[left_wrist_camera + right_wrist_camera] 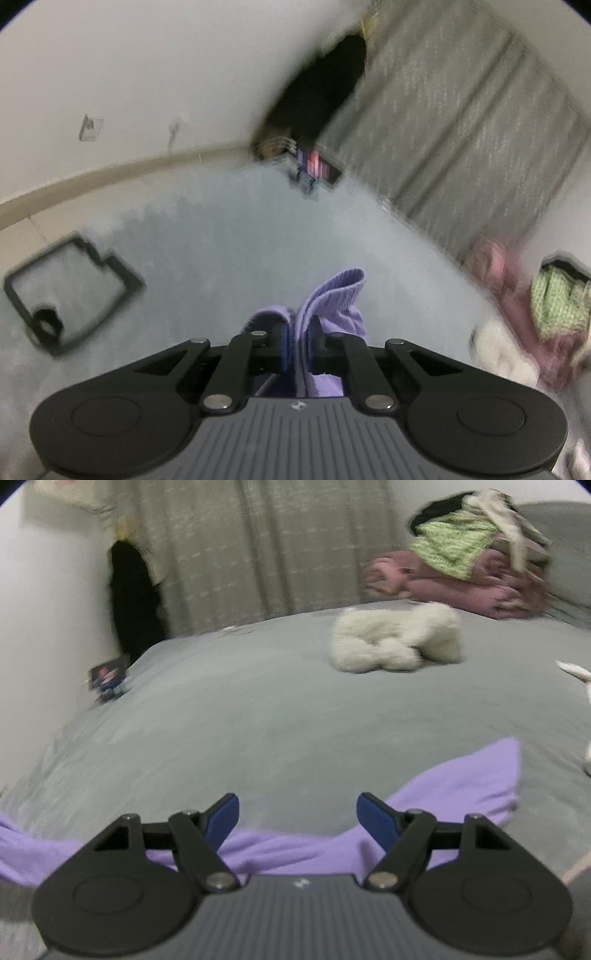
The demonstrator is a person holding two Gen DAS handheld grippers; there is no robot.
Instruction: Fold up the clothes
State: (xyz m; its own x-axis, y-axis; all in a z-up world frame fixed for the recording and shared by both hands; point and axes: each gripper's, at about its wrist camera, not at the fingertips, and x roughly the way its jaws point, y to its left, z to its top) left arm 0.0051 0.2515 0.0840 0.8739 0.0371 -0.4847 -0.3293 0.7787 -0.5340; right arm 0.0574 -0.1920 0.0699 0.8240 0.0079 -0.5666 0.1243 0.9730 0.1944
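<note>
A lilac garment [454, 786] lies spread on the grey bed sheet [277, 709], running under my right gripper [297, 818] from left to right. That gripper's blue-padded jaws stand wide apart above the cloth, with nothing pinched between them. In the left wrist view my left gripper [297, 345] is shut on a ribbed edge of the same lilac garment [332, 299], which stands up in a fold beyond the fingers.
A fluffy white garment [395, 637] lies mid-bed. Behind it is a pile of pink, green and pale clothes [465, 554]. A black frame-like object [70, 291] lies on the sheet at left. A small dark box [109, 675] sits at the bed's edge by the wall, with a grey curtain [277, 546] behind.
</note>
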